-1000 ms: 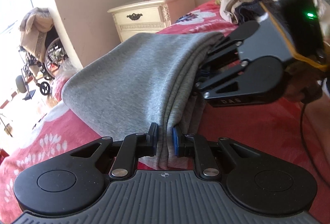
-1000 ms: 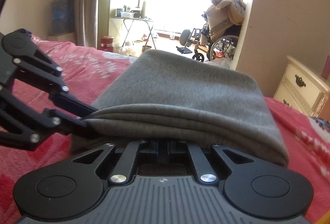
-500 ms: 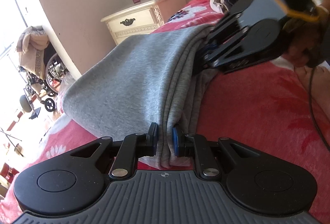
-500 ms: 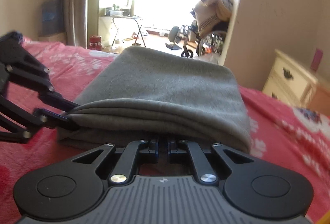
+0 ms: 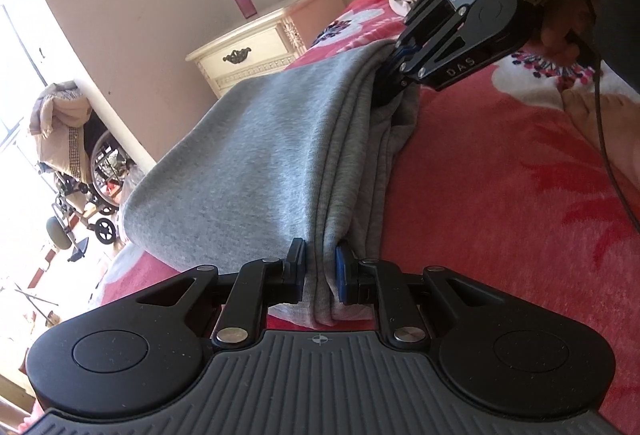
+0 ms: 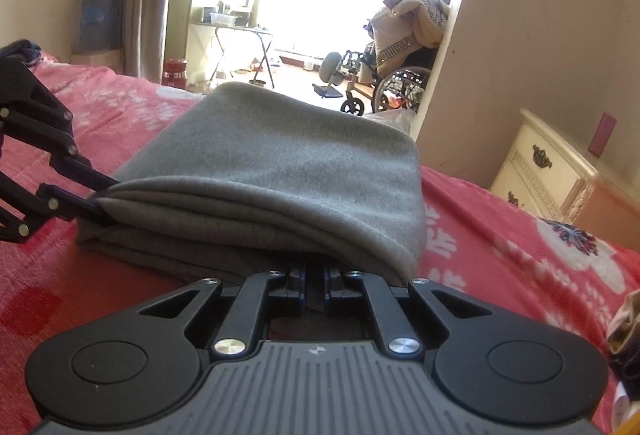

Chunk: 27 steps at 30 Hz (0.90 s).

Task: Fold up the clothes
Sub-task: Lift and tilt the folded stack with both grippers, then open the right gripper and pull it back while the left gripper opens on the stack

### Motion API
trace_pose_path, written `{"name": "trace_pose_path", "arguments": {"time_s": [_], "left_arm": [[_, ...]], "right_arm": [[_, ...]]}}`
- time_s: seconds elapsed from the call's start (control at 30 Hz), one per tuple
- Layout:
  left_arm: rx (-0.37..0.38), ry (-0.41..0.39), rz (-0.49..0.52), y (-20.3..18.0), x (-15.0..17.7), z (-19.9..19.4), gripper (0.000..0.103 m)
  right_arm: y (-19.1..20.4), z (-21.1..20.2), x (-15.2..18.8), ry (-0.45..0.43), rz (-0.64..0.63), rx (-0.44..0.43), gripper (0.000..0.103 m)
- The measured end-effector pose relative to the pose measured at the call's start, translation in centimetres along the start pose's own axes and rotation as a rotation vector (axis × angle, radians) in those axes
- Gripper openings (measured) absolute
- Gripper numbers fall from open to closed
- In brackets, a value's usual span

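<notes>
Grey folded garment (image 5: 248, 163) on red bedspread (image 5: 500, 195), both grippers' fingers (image 5: 298, 267) clamped on its edge; cream nightstand (image 5: 256, 55) beyond

Black left tool (image 5: 320, 271), blue pads, silver screws; right tool (image 5: 394, 71) marked "DAS".

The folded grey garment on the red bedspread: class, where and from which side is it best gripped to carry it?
Grip the folded grey garment at its stacked open edge, near both ends, coming in level from that side. There the layers lie together, so fingers pinch them all; the far side is a rounded fold. Both grippers already hold it this way.
</notes>
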<state>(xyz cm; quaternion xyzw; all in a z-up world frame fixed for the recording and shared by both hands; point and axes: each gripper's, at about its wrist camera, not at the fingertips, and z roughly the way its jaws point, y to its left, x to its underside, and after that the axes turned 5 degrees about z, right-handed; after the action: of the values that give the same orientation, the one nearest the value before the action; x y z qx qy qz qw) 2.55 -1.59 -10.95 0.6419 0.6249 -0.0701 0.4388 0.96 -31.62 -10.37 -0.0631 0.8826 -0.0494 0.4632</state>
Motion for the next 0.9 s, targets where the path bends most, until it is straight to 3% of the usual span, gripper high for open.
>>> {"name": "trace_pose_path", "arguments": {"time_s": [0.23,0.4,0.53,0.6,0.67,0.77,0.83,0.9], "left_arm": [[-0.004,-0.005,0.025,-0.2,0.2,-0.1,0.014],[0.003,-0.008,0.041,-0.1,0.3,-0.2,0.014],[0.004,-0.002,0.059,-0.2,0.2,-0.3,0.014],[0.004,0.003,0.061,-0.2,0.2,-0.3,0.014],[0.006,0.003,0.057,-0.2,0.2,-0.3,0.014],[0.015,-0.002,0.068,-0.2,0.2,-0.4,0.015],[0.025,-0.009,0.028,0.3,0.1,-0.9,0.017],[0.076,-0.029,-0.075,1.7,0.1,-1.9,0.017]], "right_arm": [[-0.9,-2.7,0.3,0.053,-0.115,0.027,0.008],[-2.6,-5.3,-3.3,-0.033,0.072,-0.023,0.008],[-3.6,-3.6,-6.0,-0.079,0.21,-0.087,0.008],[-3.5,-1.7,-5.8,-0.025,0.215,-0.132,0.009],[-3.5,1.0,-4.2,0.1,0.209,-0.141,0.012],[-4.1,1.4,-1.6,0.101,0.199,-0.167,0.012],[-4.0,1.1,-2.3,0.101,0.195,-0.166,0.013],[-3.9,0.8,-3.0,0.1,0.19,-0.165,0.013]]}}
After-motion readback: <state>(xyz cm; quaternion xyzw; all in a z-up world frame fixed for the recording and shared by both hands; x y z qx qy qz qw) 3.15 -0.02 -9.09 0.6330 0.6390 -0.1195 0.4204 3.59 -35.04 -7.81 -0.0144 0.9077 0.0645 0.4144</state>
